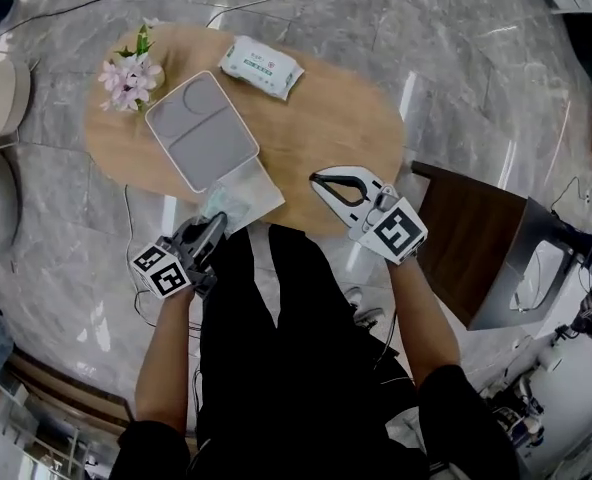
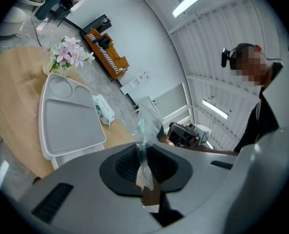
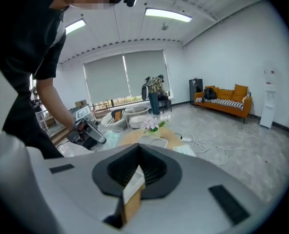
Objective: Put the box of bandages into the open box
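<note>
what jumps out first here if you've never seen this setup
An oval wooden table on a marble floor carries a pale tray, with pink flowers at its far left and a wipes pack at its far edge. At the near edge, the left tool pinches a clear plastic bag. The right tool hangs shut to the right of it.

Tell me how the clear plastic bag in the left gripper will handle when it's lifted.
Likely floppy: the clear plastic bag crumples and twists where the left gripper pinches it. Probably light for its size, since it is thin see-through film. It may slip in the grip, as the film looks smooth and glossy.
</note>
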{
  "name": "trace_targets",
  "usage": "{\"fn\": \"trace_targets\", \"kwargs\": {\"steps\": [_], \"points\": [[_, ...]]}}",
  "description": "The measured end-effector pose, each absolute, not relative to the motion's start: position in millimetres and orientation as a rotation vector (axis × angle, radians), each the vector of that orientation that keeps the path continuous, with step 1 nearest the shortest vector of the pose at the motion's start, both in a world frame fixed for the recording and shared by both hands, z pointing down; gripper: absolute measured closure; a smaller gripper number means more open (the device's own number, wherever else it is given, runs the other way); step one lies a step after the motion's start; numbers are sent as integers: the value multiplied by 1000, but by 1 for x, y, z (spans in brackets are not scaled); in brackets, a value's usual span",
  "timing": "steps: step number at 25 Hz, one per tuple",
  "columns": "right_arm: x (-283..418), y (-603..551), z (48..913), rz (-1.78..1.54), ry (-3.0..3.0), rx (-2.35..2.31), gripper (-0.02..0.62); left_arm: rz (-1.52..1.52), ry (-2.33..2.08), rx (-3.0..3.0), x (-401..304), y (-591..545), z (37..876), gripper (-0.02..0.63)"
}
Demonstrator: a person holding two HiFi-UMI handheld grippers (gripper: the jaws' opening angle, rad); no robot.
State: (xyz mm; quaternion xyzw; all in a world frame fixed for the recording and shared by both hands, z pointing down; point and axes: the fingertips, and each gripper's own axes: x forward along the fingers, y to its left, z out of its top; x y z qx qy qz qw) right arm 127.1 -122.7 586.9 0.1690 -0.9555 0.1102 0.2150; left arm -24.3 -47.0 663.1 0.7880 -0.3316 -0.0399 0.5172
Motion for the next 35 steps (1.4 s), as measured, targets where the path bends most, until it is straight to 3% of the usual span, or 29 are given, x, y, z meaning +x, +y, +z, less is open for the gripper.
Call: {"fn": "trace_targets", "kwargs": {"steps": [16,35], "points": [[106,-112,672,512,-2674,509,584,195,-761,1781,-2,-22,801,566],[98,-117,690,558,-2662,503,584,453,-746,1627,1,-31,850,566]]}}
